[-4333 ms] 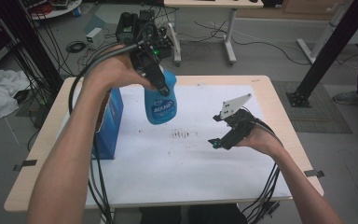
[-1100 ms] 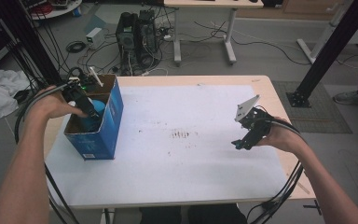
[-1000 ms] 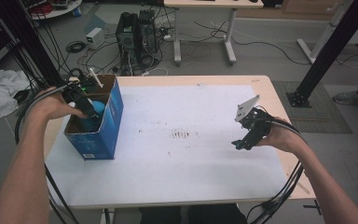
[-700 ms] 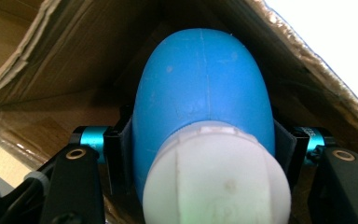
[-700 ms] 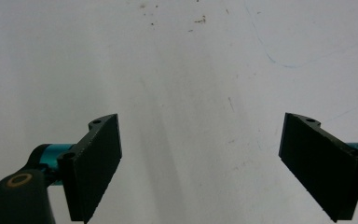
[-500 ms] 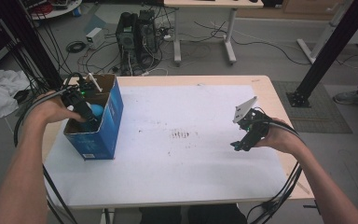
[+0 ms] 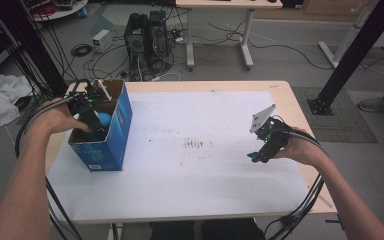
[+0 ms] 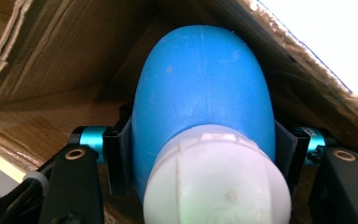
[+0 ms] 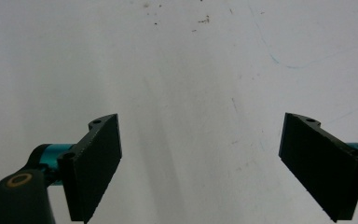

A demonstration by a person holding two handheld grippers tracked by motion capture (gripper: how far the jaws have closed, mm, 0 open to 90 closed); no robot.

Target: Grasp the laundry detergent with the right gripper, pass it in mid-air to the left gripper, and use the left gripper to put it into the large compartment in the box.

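Left gripper [image 7: 91,121] reaches down into the blue cardboard box [image 7: 122,120], its 2 jaws pressed against either side of a blue bottle [image 8: 204,93] with a white cap [image 8: 216,182]. Bottle sits inside the box, at the table's left end. Right gripper [image 9: 200,163] hovers over the white tabletop [image 7: 200,175] near the right edge, jaws spread wide, nothing between them. Brown specks mark the sheet's middle.
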